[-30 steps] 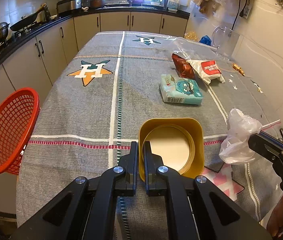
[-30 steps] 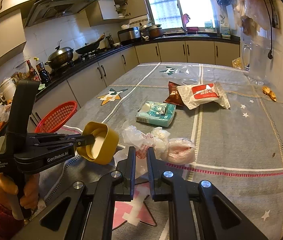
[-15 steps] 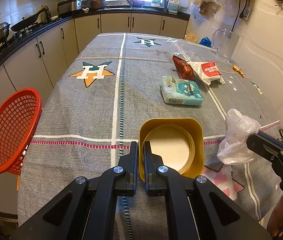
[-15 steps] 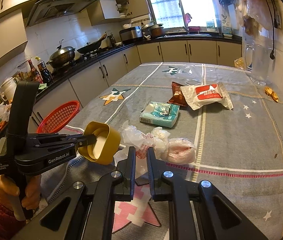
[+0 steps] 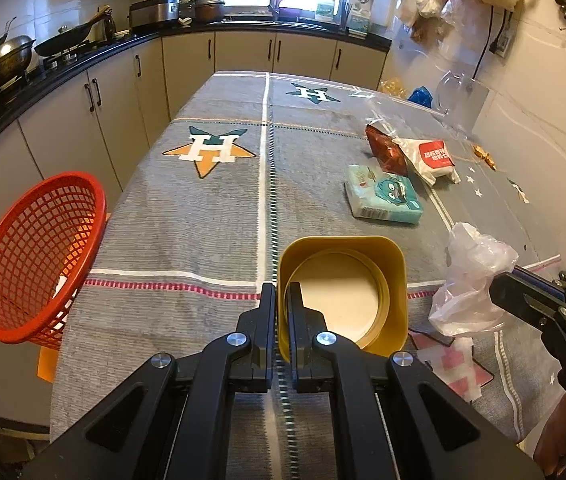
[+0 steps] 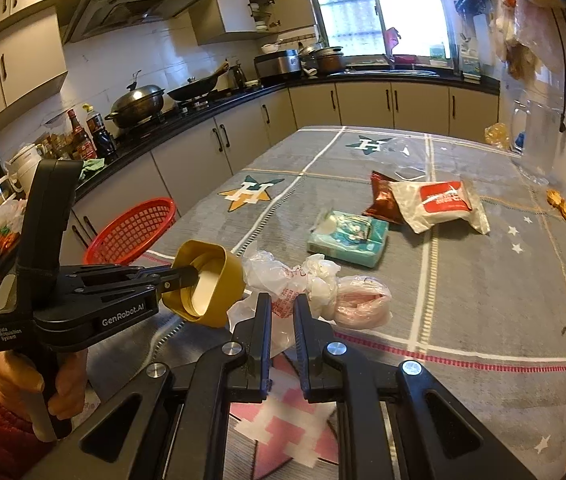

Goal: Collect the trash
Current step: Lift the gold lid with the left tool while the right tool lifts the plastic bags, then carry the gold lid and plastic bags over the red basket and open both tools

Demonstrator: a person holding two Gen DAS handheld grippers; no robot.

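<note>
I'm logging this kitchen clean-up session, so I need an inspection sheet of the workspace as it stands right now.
Surface: table under a grey star-print cloth.
Job's things: yellow cup and crumpled plastic bag both held; teal packet, red wrapper and white-and-red packet lie on the cloth; red basket sits tilted at the table's left edge.
Clutter: glass jug and small orange scraps near the wall.
Grippers: left gripper jaws pinch the cup's wall; right gripper jaws closed on the bag.
Cables: black cord down the wall.
Surroundings: pans on the stove, cabinets, window.
</note>
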